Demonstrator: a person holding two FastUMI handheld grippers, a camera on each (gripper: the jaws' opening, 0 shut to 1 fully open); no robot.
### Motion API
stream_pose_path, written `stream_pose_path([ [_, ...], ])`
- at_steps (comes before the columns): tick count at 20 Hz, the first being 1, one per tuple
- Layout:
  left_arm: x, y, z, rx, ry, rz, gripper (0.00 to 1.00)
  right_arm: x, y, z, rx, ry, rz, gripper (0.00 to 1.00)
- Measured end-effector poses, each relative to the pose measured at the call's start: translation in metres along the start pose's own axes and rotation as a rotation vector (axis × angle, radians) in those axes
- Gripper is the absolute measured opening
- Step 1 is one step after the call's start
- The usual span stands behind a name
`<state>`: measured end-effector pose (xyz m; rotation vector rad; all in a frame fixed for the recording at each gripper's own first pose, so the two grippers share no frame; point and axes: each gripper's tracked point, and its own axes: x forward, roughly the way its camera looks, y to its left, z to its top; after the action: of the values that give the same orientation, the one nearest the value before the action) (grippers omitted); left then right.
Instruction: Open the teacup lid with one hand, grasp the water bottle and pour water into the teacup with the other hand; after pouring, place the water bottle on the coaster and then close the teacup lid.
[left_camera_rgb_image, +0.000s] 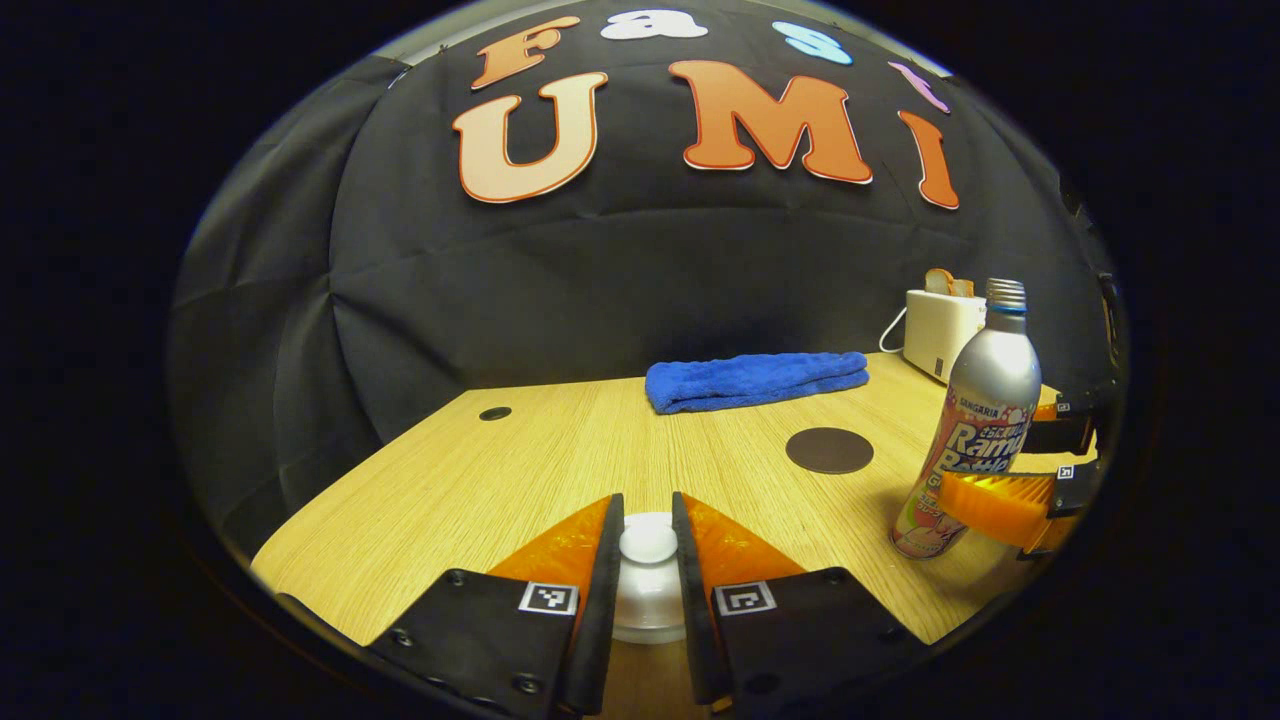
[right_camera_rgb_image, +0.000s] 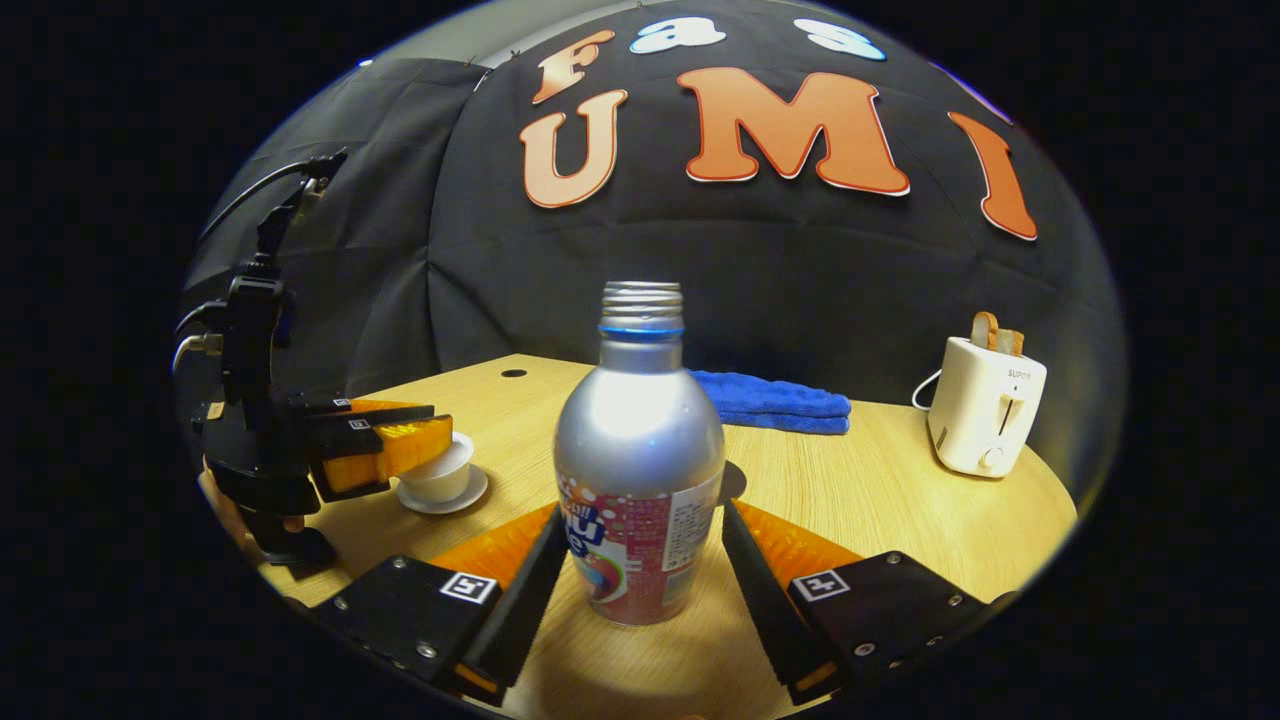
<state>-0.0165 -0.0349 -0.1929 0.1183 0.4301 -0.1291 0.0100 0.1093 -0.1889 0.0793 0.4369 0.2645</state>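
Your left hand-held gripper (left_camera_rgb_image: 648, 560) clamps the teacup lid (left_camera_rgb_image: 648, 545), hiding the teacup (right_camera_rgb_image: 440, 478). Your right hand-held gripper (right_camera_rgb_image: 640, 560) grips the water bottle (right_camera_rgb_image: 638, 470), its base cut off; the coaster (left_camera_rgb_image: 829, 450) lies bare

In the left gripper view, your left gripper (left_camera_rgb_image: 648, 560) hides the cup (left_camera_rgb_image: 648, 610) beneath the lid knob (left_camera_rgb_image: 648, 542); whether the pads press the knob cannot be told. The right gripper (left_camera_rgb_image: 1010, 500) is cut off at the edge, and one finger covers part of the bottle (left_camera_rgb_image: 985, 400).

In the right gripper view, the bottle (right_camera_rgb_image: 638, 450) hides most of the coaster (right_camera_rgb_image: 733, 482) and part of the towel (right_camera_rgb_image: 775, 402). The left gripper (right_camera_rgb_image: 385, 445) covers the cup (right_camera_rgb_image: 440, 478) top, so the lid cannot be seen. The hand (right_camera_rgb_image: 230, 505) behind it is mostly hidden. Whether the right jaws touch the bottle is unclear.
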Motion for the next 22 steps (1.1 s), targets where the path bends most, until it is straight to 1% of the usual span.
stream_pose_path([
  [1, -0.001, 0.001, 0.001, -0.001, -0.006, 0.003, 0.36, 0.001, 0.0, 0.0, 0.004, 0.001, 0.0, 0.84],
  [2, -0.002, 0.002, 0.003, -0.002, -0.015, 0.006, 0.31, -0.001, 0.0, 0.001, 0.006, 0.003, 0.002, 0.81],
  [3, -0.004, 0.003, 0.005, -0.003, -0.023, 0.008, 0.31, 0.0, 0.0, 0.001, 0.011, 0.007, 0.001, 0.81],
  [4, -0.006, 0.005, 0.007, -0.005, -0.032, 0.013, 0.35, 0.001, 0.001, 0.0, 0.017, 0.011, 0.0, 0.8],
  [7, -0.007, 0.012, 0.014, -0.009, -0.05, 0.025, 0.36, -0.001, -0.002, 0.004, -0.003, 0.017, -0.01, 0.78],
  [9, -0.008, 0.019, 0.019, -0.017, -0.062, 0.035, 0.36, 0.001, -0.007, 0.015, -0.044, -0.001, -0.04, 0.78],
  [11, -0.01, 0.026, 0.021, -0.021, -0.069, 0.047, 0.36, 0.0, -0.012, 0.023, -0.104, -0.013, -0.074, 0.78],
  [12, -0.012, 0.029, 0.023, -0.022, -0.073, 0.054, 0.31, 0.0, -0.014, 0.026, -0.139, -0.016, -0.092, 0.78],
  [13, -0.013, 0.035, 0.022, -0.023, -0.075, 0.062, 0.31, 0.001, -0.017, 0.029, -0.179, -0.019, -0.113, 0.78],
  [14, -0.015, 0.038, 0.022, -0.022, -0.077, 0.069, 0.36, 0.002, -0.02, 0.031, -0.226, -0.019, -0.136, 0.78],
  [17, -0.02, 0.054, 0.019, -0.018, -0.077, 0.097, 0.35, 0.004, -0.022, 0.04, -0.378, -0.027, -0.193, 0.78],
  [18, -0.022, 0.06, 0.018, -0.021, -0.077, 0.104, 0.36, 0.006, -0.021, 0.044, -0.417, -0.03, -0.201, 0.78],
  [20, -0.024, 0.07, 0.017, -0.029, -0.077, 0.117, 0.35, 0.006, -0.013, 0.045, -0.476, -0.032, -0.192, 0.78],
  [21, -0.025, 0.075, 0.016, -0.031, -0.077, 0.126, 0.31, 0.007, -0.011, 0.048, -0.506, -0.042, -0.195, 0.78],
  [22, -0.026, 0.082, 0.015, -0.032, -0.079, 0.134, 0.36, 0.007, -0.007, 0.053, -0.542, -0.053, -0.202, 0.78],
])
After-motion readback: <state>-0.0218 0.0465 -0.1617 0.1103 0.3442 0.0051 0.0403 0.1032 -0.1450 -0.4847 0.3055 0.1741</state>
